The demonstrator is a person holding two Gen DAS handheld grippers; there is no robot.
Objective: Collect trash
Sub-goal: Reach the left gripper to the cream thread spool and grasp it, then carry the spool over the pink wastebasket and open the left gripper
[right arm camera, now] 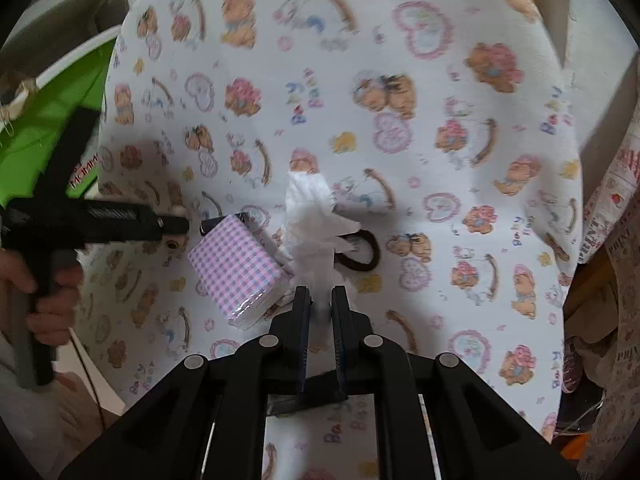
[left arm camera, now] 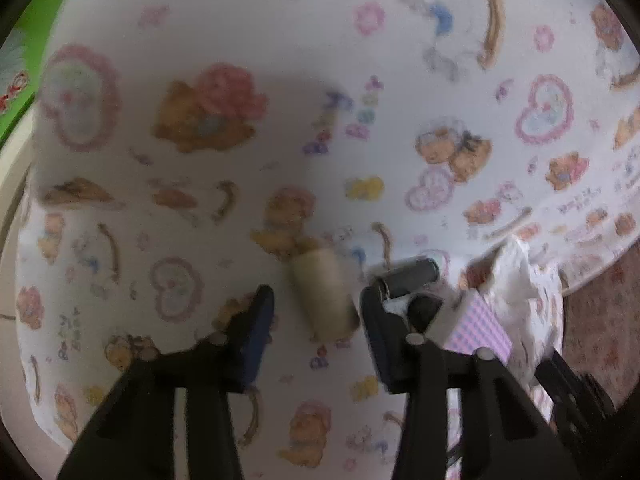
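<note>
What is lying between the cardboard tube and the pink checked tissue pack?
In the left wrist view, a small dark cylinder lies between the cardboard tube and the pink checked tissue pack.

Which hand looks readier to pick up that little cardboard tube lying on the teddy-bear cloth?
Left. The left gripper has its fingers either side of the cardboard tube, not yet pressing it. The right gripper is already shut on the white tissue, beside the pink checked packet.

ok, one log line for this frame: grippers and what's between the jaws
left gripper: open, straddling beige cardboard tube | right gripper: shut on crumpled white tissue | pink gingham tissue pack: on tablecloth, untouched
</note>
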